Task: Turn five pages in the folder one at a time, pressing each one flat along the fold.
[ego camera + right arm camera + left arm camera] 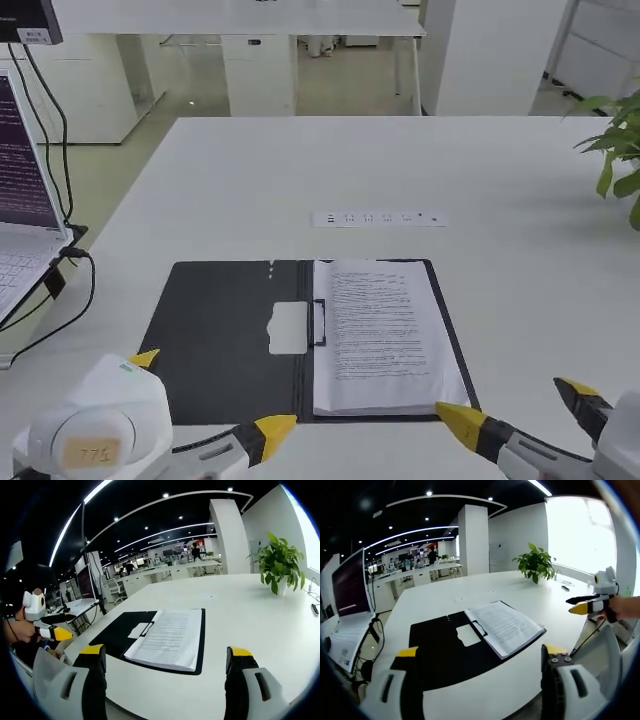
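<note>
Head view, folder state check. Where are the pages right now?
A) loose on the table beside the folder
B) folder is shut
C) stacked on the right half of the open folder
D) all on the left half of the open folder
C: in the head view the paper stack lies on the right half of the open black folder, whose left half carries no pages.

The left gripper (210,394) has a round white body with a pale orange sticker (92,453) on it. The right gripper (515,404) is white too. Their fingers (565,682) are grey-white outside and black inside, with yellow tips. Two small screws (559,659) sit near one tip.
</note>
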Tool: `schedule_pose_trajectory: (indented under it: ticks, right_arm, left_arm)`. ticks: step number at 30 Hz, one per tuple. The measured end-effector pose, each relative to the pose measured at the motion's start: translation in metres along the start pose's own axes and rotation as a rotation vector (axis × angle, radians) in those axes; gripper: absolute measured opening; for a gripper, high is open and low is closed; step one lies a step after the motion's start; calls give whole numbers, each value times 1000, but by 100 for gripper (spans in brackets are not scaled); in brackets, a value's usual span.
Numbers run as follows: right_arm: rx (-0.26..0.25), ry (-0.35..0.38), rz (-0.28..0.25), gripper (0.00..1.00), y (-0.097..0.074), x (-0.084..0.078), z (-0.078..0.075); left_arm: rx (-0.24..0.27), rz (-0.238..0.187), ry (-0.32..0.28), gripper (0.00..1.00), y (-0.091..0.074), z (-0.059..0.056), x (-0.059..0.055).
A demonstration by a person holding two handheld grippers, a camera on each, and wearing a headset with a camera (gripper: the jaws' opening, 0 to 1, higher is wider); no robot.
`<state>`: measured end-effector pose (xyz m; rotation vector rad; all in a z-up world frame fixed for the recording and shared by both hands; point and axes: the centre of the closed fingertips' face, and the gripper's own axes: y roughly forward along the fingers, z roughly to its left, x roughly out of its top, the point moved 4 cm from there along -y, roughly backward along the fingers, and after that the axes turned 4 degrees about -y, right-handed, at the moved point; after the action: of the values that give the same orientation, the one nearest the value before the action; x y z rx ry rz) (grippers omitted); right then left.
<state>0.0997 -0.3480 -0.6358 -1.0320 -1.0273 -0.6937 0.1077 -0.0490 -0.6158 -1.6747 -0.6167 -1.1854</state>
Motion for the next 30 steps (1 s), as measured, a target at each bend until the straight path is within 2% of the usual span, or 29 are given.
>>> schedule_pose_trajectory:
  ticks: [11,23,30]
  right_arm:
    - [-3,6,15,100,6,-4,0]
    - [-14,17,27,100,13,-8,-1]
    - [-20,25,34,100,15,-11,-1]
  left_arm:
    - [-29,53,10,99,15,-5,-9]
    - [-52,85,24,99,26,-8,-16]
    - [-77,105,31,99,37,-13,-22]
